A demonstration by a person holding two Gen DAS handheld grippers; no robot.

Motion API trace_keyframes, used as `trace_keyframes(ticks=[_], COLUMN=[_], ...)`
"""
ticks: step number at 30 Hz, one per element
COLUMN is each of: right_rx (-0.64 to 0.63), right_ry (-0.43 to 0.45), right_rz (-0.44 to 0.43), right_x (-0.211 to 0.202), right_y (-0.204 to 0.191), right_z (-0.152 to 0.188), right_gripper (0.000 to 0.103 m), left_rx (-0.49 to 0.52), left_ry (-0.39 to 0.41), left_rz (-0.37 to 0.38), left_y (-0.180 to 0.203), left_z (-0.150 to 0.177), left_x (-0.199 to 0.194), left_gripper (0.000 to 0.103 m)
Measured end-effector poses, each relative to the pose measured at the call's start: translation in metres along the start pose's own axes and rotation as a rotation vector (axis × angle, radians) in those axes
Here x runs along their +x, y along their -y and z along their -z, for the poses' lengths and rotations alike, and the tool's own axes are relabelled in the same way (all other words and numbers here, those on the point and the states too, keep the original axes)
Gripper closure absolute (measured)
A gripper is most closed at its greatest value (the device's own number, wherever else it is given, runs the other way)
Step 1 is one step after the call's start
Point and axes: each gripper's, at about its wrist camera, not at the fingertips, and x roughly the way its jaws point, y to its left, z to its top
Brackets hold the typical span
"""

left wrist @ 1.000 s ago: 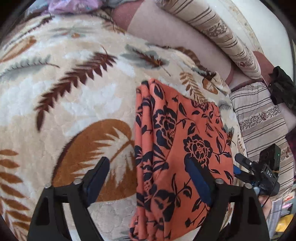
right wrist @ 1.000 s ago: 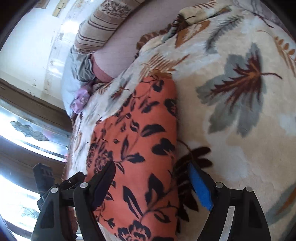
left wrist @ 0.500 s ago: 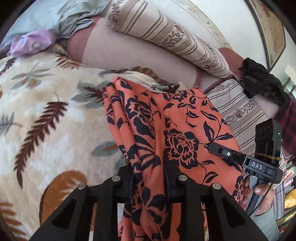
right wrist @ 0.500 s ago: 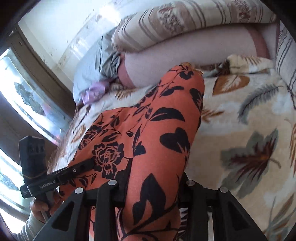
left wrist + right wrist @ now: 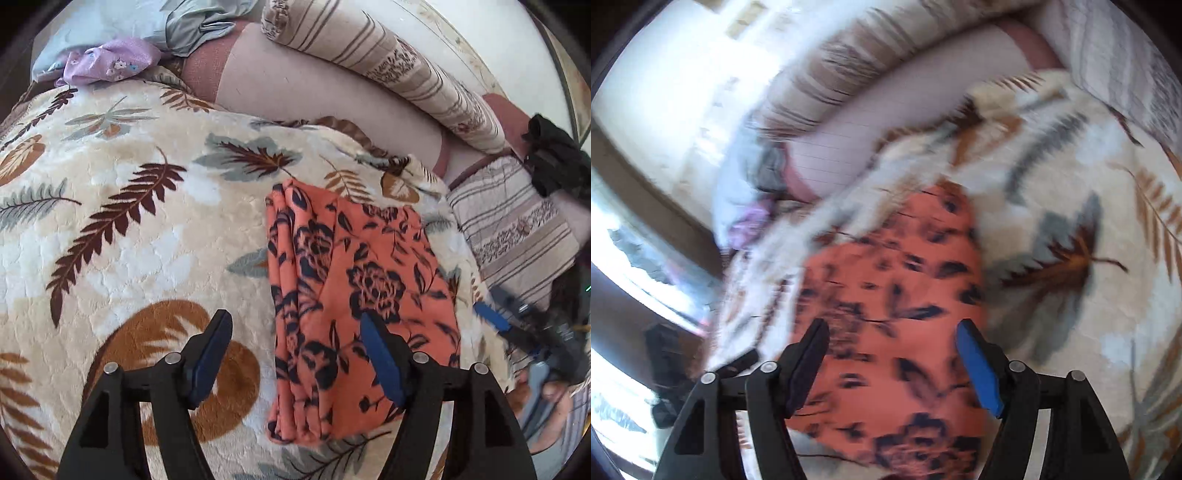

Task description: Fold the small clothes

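An orange garment with a dark floral print (image 5: 354,295) lies folded into a rectangle on the leaf-patterned blanket (image 5: 129,240). My left gripper (image 5: 295,347) is open and empty above the garment's near left edge; its right finger is over the cloth. My right gripper (image 5: 892,354) is open and empty above the same garment (image 5: 897,295); this view is blurred. The right gripper also shows at the right edge of the left wrist view (image 5: 517,328).
A striped bolster (image 5: 388,70) and pink cushion (image 5: 314,88) line the far side. A purple cloth (image 5: 110,59) and a grey one (image 5: 195,26) lie at the far left. A striped pillow (image 5: 513,229) and a black item (image 5: 557,162) are at the right.
Half a second ago both grippers were shut on the garment and held it up. Now both are open and the garment lies flat on the blanket.
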Motion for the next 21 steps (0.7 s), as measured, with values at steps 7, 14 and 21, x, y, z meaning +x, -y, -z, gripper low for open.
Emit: trace_keyframes(ticks=[7,14,21], right_rx=[0.054,-0.154,-0.194], right_ry=[-0.151,-0.044,-0.107], right_rz=[-0.034,0.176,0.297], right_x=[0.024,-0.045,-0.048], right_y=[0.014,-0.051,-0.063], right_z=[0.042,0.059,0.137], right_gripper=[0.011,0.002,0.0], left_rx=[-0.009,0.076,0.098], left_ry=[-0.106,0.057,0.127], left_rz=[-0.158,-0.256,-0.283], left_y=[0.004,0.035,0.044], left_z=[0.023,0.034,0.065], left_x=[0.017,-0.053,-0.106], left_gripper=[0.026,0.02,0.02])
